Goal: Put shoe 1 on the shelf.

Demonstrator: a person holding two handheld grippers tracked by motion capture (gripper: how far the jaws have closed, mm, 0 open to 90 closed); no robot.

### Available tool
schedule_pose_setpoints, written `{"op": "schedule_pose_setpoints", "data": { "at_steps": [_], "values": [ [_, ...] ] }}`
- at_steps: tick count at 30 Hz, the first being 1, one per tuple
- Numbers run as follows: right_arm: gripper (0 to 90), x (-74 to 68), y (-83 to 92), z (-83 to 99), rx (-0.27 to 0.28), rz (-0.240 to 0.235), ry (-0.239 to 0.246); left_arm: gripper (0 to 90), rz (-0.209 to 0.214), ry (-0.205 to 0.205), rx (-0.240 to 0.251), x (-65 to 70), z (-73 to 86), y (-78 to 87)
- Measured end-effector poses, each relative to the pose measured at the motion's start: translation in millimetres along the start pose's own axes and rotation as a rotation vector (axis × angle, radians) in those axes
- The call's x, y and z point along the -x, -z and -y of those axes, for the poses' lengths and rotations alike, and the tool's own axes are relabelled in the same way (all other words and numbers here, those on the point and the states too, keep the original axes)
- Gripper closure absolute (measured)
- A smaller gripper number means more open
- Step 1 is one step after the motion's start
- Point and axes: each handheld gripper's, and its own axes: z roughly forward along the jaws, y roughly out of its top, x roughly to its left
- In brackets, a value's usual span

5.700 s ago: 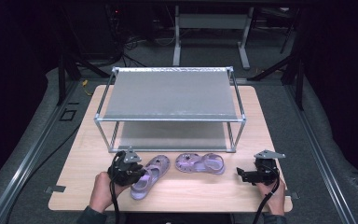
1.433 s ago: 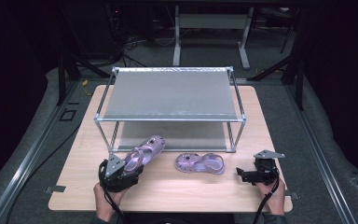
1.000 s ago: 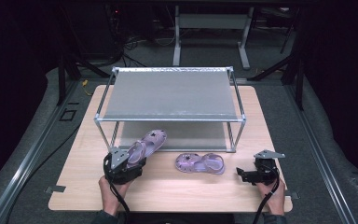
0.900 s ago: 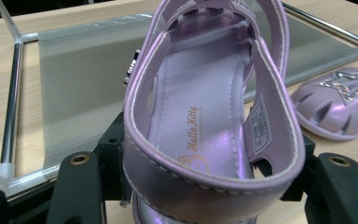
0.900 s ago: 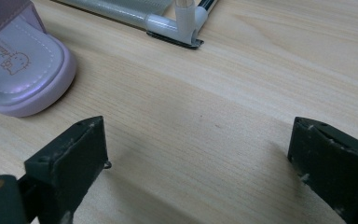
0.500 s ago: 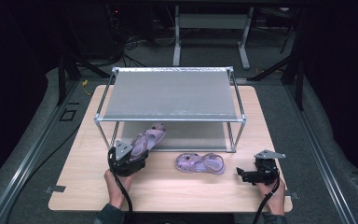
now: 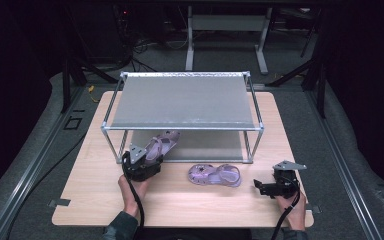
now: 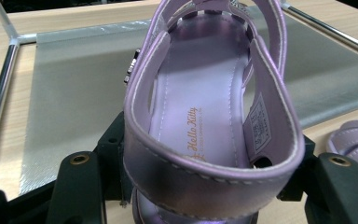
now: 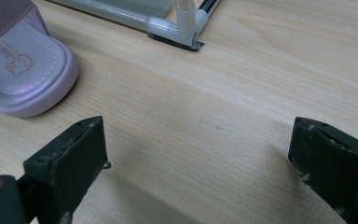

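My left gripper (image 7: 149,159) is shut on the heel of a purple sandal (image 7: 162,144), whose toe reaches under the top shelf of the metal rack (image 7: 182,100). In the left gripper view the sandal (image 8: 205,93) sits between the jaws of the left gripper (image 8: 209,156), heel strap nearest, above the grey lower shelf (image 8: 74,93). A second purple sandal (image 7: 215,175) lies flat on the table in front of the rack. To its right my right gripper (image 7: 260,187) rests on the wood. The right gripper (image 9: 200,154) is open, with bare wood between its jaws.
The rack stands on a wooden table (image 7: 90,195); its front right foot (image 9: 186,28) and the second sandal's toe (image 9: 23,70) lie just beyond the right jaws. The second sandal (image 8: 354,135) edges into the left gripper view. Dark floor and cables surround the table.
The left gripper has carried the sandal away from the person and rightward, so its toe now lies under the rack's top shelf. The right gripper and the second sandal have stayed put.
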Motion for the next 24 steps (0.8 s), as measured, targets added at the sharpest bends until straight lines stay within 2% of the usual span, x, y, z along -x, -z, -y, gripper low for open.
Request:
{"op": "schedule_pose_setpoints", "data": {
  "at_steps": [2, 6, 9, 10, 19, 21, 24],
  "values": [
    [4.0, 0.0, 0.0, 0.0, 0.001, 0.001, -0.001, 37.5, 0.001, 0.006, 0.001, 1.8, -1.4, -4.0],
    [4.0, 0.0, 0.0, 0.0, 0.0, 0.0, 0.0, 37.5, -0.009, -0.018, -0.017, 4.8, -4.1, -11.2],
    [4.0, 0.0, 0.0, 0.0, 0.001, 0.0, -0.001, 37.5, -0.009, -0.015, -0.023, 6.3, -4.1, -18.1],
    [4.0, -0.1, 0.0, 0.0, 0.001, 0.0, -0.001, 37.5, -0.008, -0.018, -0.039, 6.0, -3.9, -21.8],
    [4.0, -0.2, 0.0, 0.0, 0.001, 0.0, 0.0, 37.5, -0.024, -0.007, -0.069, 3.4, -1.4, -40.4],
    [4.1, -0.2, -0.1, 0.1, 0.0, -0.001, 0.0, 37.5, -0.02, 0.026, -0.072, 2.1, -2.8, -44.8],
    [4.1, -0.3, -0.1, 0.1, 0.001, -0.001, -0.001, 37.5, -0.03, 0.026, -0.074, 0.6, -7.9, -49.9]
  ]
}}
